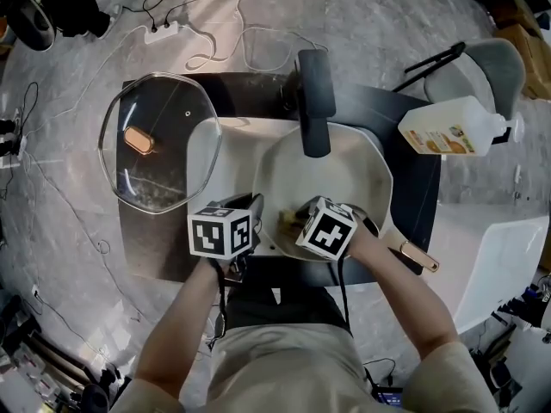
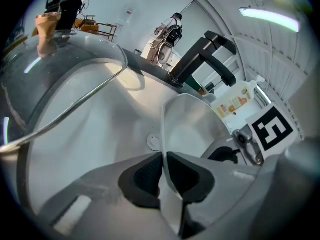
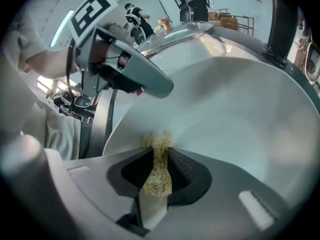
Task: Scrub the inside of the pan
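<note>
The floor (image 1: 387, 24) is grey stone with thin wires lying on it. On it stands a dark counter (image 1: 258, 93) with a white sink (image 1: 234, 149) set in it. A black tap (image 1: 314, 101) sticks out over the sink from the far side.

The pan (image 1: 344, 170) sits in the sink, under the tap. It is pale inside. Its handle (image 1: 419, 256) points to the near right and reaches past the sink's edge. A big glass lid (image 1: 172, 170) lies at the left, partly over the sink. It has a small brown knob (image 1: 138, 140) on top. A bottle (image 1: 448, 129) with an orange label lies on its side at the right end of the counter, well apart from the pan.

The left gripper (image 2: 164, 171) is at the pan's near left edge. Its jaws are squeezed on the thin rim of the pan, one pad inside and one pad outside.

The right gripper (image 3: 161, 164) is just beside it, reaching down into the pan. Its jaws are squeezed on a yellow scrubber (image 3: 159, 143) made of rough threads. The top of the scrubber pokes out past the jaws and touches the pan's inside wall on the near side.

The two grippers are close together, with their marked cubes side by side over the near rim.
</note>
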A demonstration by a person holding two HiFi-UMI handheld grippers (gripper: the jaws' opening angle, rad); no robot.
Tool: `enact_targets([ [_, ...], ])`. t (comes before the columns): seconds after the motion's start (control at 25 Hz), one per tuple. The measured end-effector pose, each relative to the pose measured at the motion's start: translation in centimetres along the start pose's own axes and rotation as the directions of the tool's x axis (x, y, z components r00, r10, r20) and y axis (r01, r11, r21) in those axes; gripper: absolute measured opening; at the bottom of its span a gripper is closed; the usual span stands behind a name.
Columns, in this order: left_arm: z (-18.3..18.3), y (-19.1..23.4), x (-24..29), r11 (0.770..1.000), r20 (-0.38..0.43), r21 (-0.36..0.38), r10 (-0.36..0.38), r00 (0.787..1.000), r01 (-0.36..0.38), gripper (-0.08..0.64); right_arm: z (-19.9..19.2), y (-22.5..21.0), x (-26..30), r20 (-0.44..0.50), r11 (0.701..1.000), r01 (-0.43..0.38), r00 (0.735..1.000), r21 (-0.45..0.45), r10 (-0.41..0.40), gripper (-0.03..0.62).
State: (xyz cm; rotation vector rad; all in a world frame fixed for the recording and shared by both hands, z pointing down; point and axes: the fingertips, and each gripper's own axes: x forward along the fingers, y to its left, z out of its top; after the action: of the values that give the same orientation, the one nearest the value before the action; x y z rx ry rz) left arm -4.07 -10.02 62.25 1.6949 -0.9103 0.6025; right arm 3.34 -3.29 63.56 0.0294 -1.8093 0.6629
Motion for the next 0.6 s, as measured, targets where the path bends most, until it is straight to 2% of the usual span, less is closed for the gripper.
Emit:
enact_targets([
  [0.16,-0.1,-0.1,0.0,1.0,-0.004,-0.005,0.003,1.0,-0.003,0.034,2.2,-1.8,0.3,0.078,0.999,0.046,0.996,0.004,-0.046,0.091],
  [0.36,-0.2,0.0,0.1,1.0,-0.007,-0.005,0.003,1.0,-0.003,0.034,5.2,-4.8,-0.3,0.188,0.993,0.109,0.975,0.042,-0.115,0.091],
  [0.48,-0.2,0.0,0.0,1.0,-0.007,-0.001,0.002,1.0,-0.002,0.034,6.2,-7.2,-1.3,0.224,0.973,0.229,0.948,0.023,-0.228,0.091],
  [0.6,-0.2,0.1,0.0,1.0,-0.005,0.001,0.001,1.0,-0.001,0.035,6.3,-9.8,-2.6,0.234,0.93,0.367,0.904,0.01,-0.359,0.091],
])
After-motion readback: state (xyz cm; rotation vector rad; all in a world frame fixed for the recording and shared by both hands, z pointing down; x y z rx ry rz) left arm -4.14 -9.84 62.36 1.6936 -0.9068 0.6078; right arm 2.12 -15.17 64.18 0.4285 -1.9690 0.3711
